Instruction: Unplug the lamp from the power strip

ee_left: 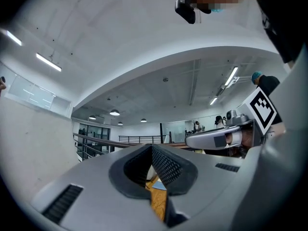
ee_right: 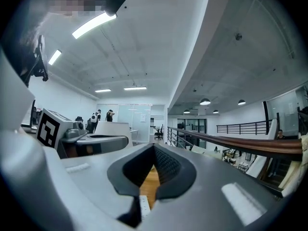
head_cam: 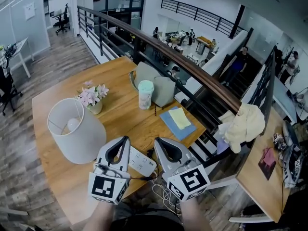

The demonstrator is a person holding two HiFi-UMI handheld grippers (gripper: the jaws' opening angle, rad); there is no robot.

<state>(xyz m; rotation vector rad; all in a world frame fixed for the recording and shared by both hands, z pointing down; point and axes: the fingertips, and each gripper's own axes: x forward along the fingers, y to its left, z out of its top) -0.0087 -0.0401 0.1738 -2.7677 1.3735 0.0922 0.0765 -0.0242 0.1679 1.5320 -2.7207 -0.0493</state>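
The lamp [head_cam: 74, 131], with a white drum shade and a bulb showing inside, stands on the wooden table [head_cam: 57, 177] at the near left. A white power strip [head_cam: 140, 161] lies by the near edge, between and below my two grippers; a sliver of the power strip [ee_right: 143, 207] shows under the right jaws. A dark cord [head_cam: 149, 153] sits at the strip's right end. My left gripper [head_cam: 126, 139] and right gripper [head_cam: 157, 141] hover side by side above the strip, both shut and holding nothing. Both point level over the table, left gripper [ee_left: 151, 147], right gripper [ee_right: 154, 147].
A flower pot [head_cam: 92, 99], a lidded cup [head_cam: 145, 94], a grey bag [head_cam: 159, 86] and a blue notebook [head_cam: 177, 122] sit farther back. A railing [head_cam: 192, 71] runs along the table's right edge. Loose white cables [head_cam: 163, 194] hang below the near edge.
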